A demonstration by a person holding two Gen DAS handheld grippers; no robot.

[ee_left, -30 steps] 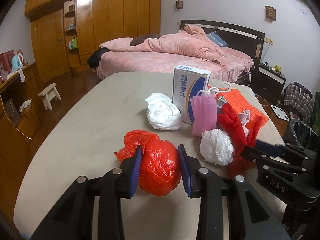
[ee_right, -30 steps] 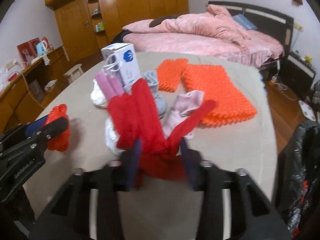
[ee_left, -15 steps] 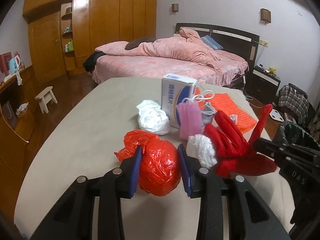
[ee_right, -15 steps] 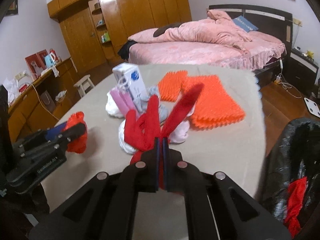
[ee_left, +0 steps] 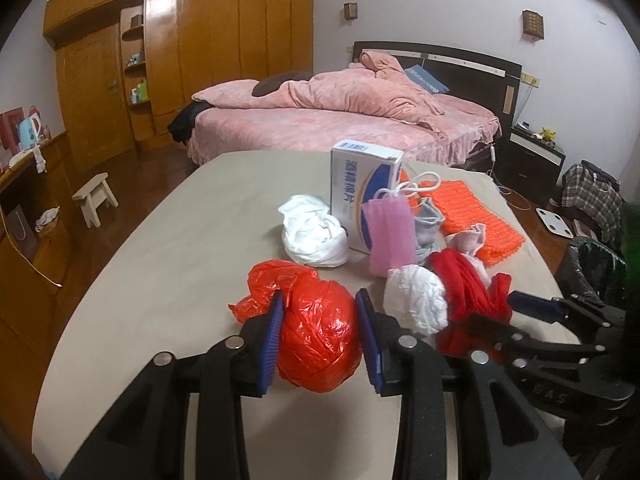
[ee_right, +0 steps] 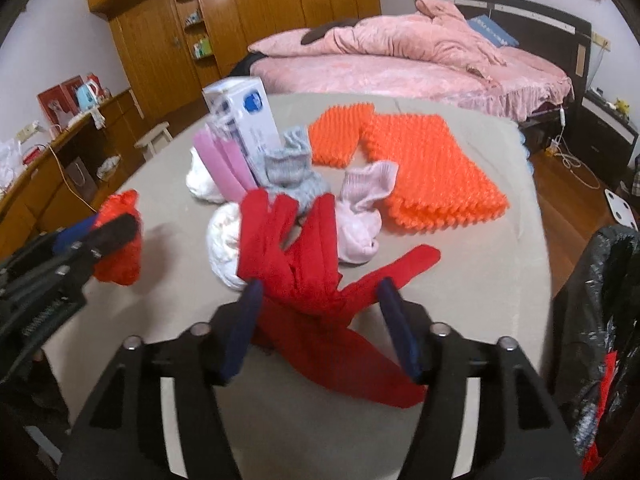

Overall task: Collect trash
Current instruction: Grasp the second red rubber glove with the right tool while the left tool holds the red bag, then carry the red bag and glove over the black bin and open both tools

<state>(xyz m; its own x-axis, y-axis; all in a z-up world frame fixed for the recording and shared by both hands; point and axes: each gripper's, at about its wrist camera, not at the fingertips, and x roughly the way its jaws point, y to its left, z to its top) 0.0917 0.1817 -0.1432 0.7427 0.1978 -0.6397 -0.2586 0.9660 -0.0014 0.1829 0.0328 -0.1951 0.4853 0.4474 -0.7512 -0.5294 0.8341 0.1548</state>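
My left gripper (ee_left: pixel 320 336) is shut on a crumpled red plastic bag (ee_left: pixel 316 332) just above the grey table (ee_left: pixel 168 280). My right gripper (ee_right: pixel 320 324) is open, its jaws on either side of a red glove (ee_right: pixel 304 276) that lies on the table. The right gripper also shows in the left wrist view (ee_left: pixel 520 312) beside the red glove (ee_left: pixel 468 280). A white plastic wad (ee_left: pixel 416 300) sits between the two grippers. A black trash bag (ee_right: pixel 596 320) hangs open at the table's right edge.
A white and blue box (ee_left: pixel 364 196), a pink mask (ee_left: pixel 390 236), another white wad (ee_left: pixel 312 236), grey and pink socks (ee_right: pixel 360 208) and orange spiky mats (ee_right: pixel 412 160) lie further back. A bed (ee_left: pixel 340 120) stands behind the table.
My right gripper was shut on the red glove and holding it up; now it has opened and the glove lies on the table. The left gripper still holds the red bag.
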